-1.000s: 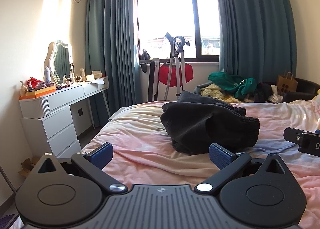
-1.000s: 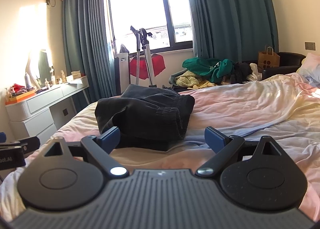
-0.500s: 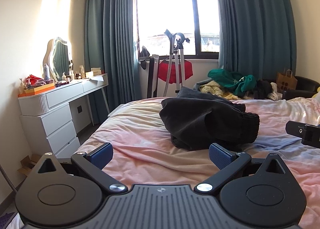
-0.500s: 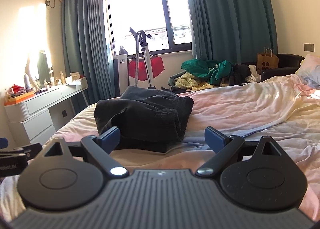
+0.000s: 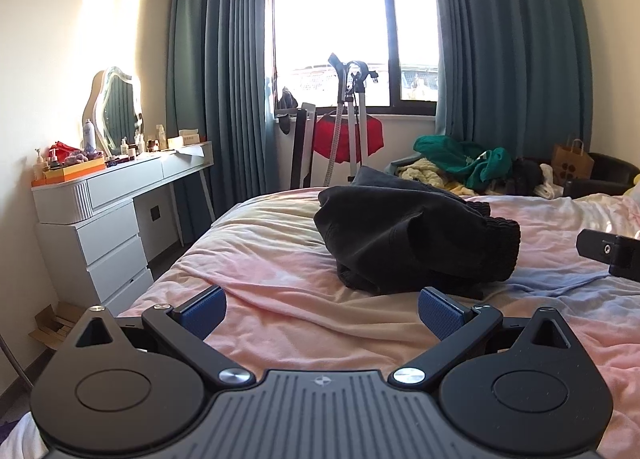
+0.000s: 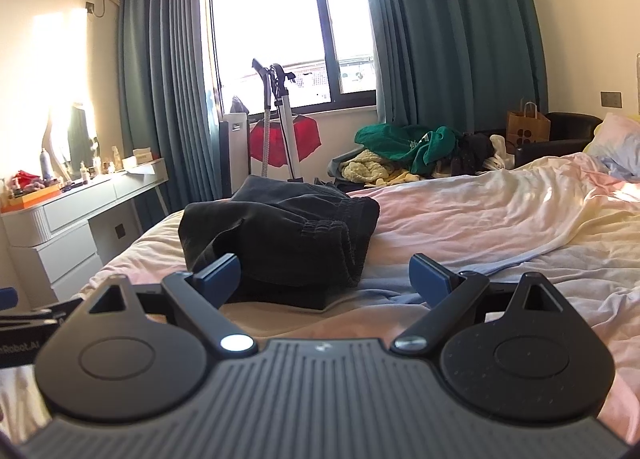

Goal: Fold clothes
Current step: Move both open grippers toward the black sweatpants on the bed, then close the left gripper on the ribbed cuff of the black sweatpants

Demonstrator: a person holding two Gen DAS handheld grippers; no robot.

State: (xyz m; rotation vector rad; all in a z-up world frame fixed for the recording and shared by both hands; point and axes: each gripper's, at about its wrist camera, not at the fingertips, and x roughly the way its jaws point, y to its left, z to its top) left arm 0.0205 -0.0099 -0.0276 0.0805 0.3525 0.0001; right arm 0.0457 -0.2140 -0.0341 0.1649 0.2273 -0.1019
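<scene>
Bedroom, daylight through window (image 5: 332, 23), teal curtains, dresser (image 5: 120, 199) at left. Bed (image 5: 280, 283) with pink crumpled sheet carrying dark garment (image 5: 408, 243), bunched in a heap mid-bed, ribbed cuff or hem facing right. Same heap in right view (image 6: 280, 235).

Left gripper (image 5: 322, 309): spread wide, empty, just short of heap's near edge. Right gripper (image 6: 324, 275): spread wide, empty, heap partly between the pads but no contact visible.

Step, as judged: approach, pre-grasp. Nothing folded yet. Next move probably needs picking two edges or corners, then lifting and spreading flat before any fold.

Hard to tell: garment type, trousers or sweatshirt. Seams and corners buried in the bunch. Far side of heap hidden. Second clothes pile (image 5: 464, 163) beyond bed, well apart. No hands in frame.
</scene>
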